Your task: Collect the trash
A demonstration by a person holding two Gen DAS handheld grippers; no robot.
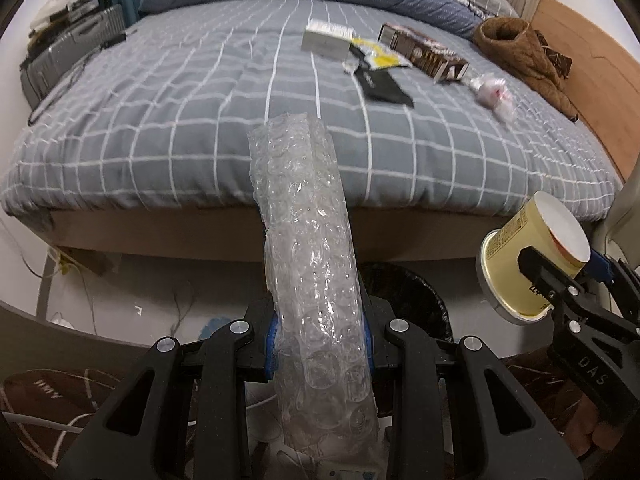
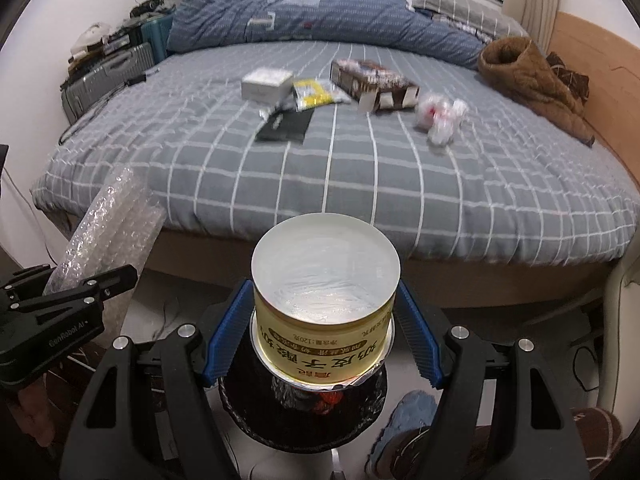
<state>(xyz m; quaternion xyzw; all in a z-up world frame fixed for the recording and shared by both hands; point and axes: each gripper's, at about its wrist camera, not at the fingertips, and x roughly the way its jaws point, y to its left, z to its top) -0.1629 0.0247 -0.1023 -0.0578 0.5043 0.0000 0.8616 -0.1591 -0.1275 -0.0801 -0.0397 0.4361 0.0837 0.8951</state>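
Right wrist view: right tool (image 2: 324, 320) pinching yellow tub (image 2: 325, 292) above black bin (image 2: 304, 412), checked bed (image 2: 360, 168) beyond.

On the bed (image 2: 360, 184), a box (image 2: 266, 85) lies left of a carton (image 2: 372, 84); a bin (image 2: 304, 412) stands before the bed.

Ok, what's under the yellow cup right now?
Directly below the yellow cup, held in the right gripper, sits a black-lined trash bin with something red and crumpled inside. The cup covers most of the bin's contents.
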